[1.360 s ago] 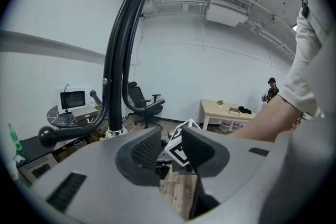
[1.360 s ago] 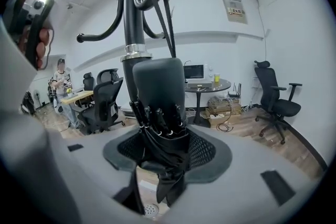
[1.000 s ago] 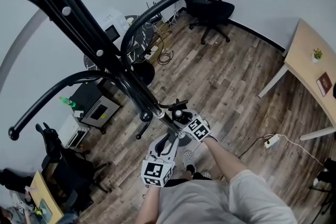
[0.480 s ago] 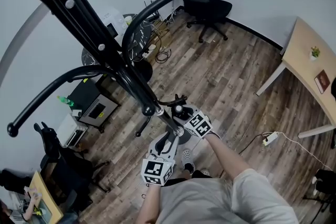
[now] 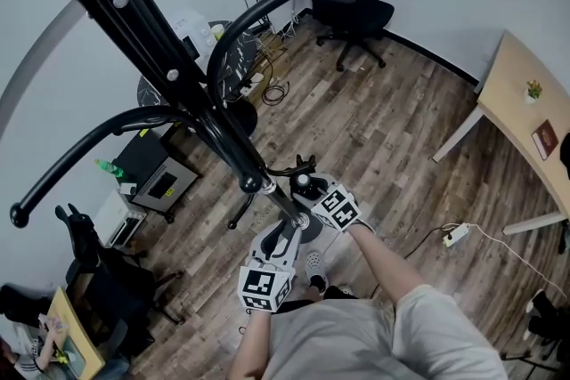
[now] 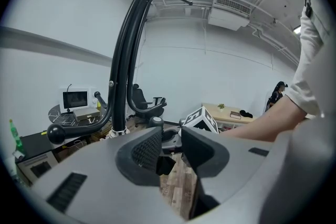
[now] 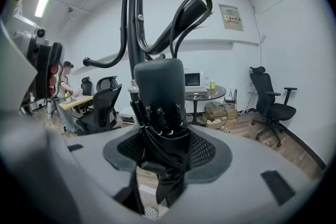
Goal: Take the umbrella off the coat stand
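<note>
A glossy black metal coat stand is seen upper left, a folded black fabric umbrella at centre frame. Grey-brown streaked wooden floor planks are shown, and a black-and-white patterned marker cube lower centre.

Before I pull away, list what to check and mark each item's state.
1. Right gripper clamped on the umbrella: ok, its jaws press the folded body from both sides.
2. Umbrella folded tight, canopy gathered: ok.
3. Umbrella free of the coat stand: cannot tell; the stand curves up close behind the umbrella's top.
4. Left gripper empty, jaws apart: ok, only floor shows between them.
</note>
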